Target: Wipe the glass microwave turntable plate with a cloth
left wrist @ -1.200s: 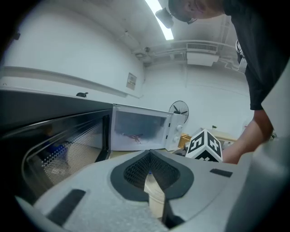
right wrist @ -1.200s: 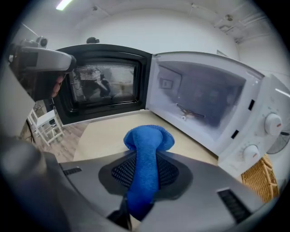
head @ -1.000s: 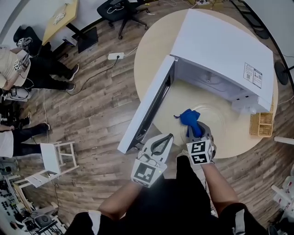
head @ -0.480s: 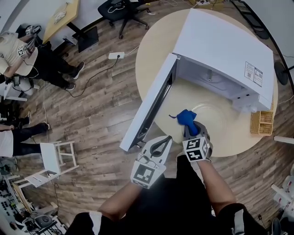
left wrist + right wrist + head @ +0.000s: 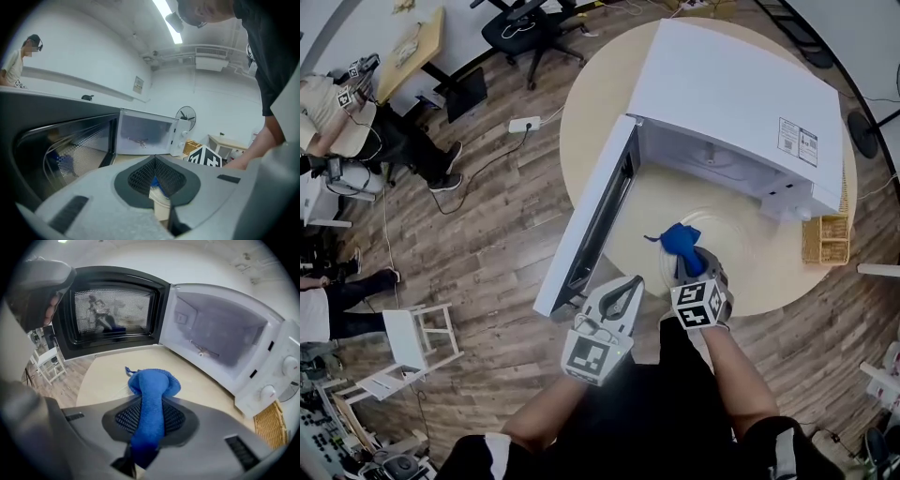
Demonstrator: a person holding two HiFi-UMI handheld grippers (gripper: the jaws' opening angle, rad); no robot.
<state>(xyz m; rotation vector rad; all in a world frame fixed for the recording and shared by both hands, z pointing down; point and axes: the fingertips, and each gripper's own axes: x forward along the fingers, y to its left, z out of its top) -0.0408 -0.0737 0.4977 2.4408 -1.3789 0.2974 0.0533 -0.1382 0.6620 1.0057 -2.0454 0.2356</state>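
The clear glass turntable plate (image 5: pixel 742 240) lies flat on the round wooden table (image 5: pixel 591 103), in front of the open white microwave (image 5: pixel 736 94). My right gripper (image 5: pixel 693 260) is shut on a blue cloth (image 5: pixel 679 240), whose bunched end rests on the plate's left part. In the right gripper view the blue cloth (image 5: pixel 153 386) runs between the jaws of my right gripper (image 5: pixel 150 402) and bulges out past them. My left gripper (image 5: pixel 634 281) hovers off the table's near edge, left of the right one, shut and holding nothing. The left gripper (image 5: pixel 154 159) points toward the microwave (image 5: pixel 150 135).
The microwave door (image 5: pixel 592 220) swings out to the left over the table edge, close to my left gripper. A wicker basket (image 5: pixel 825 240) stands at the table's right edge. Office chairs, cables and seated people are on the wooden floor at the far left.
My right gripper has slid the blue cloth a little to the left and nearer across the plate. The left gripper has barely moved. The head camera has shifted slightly.
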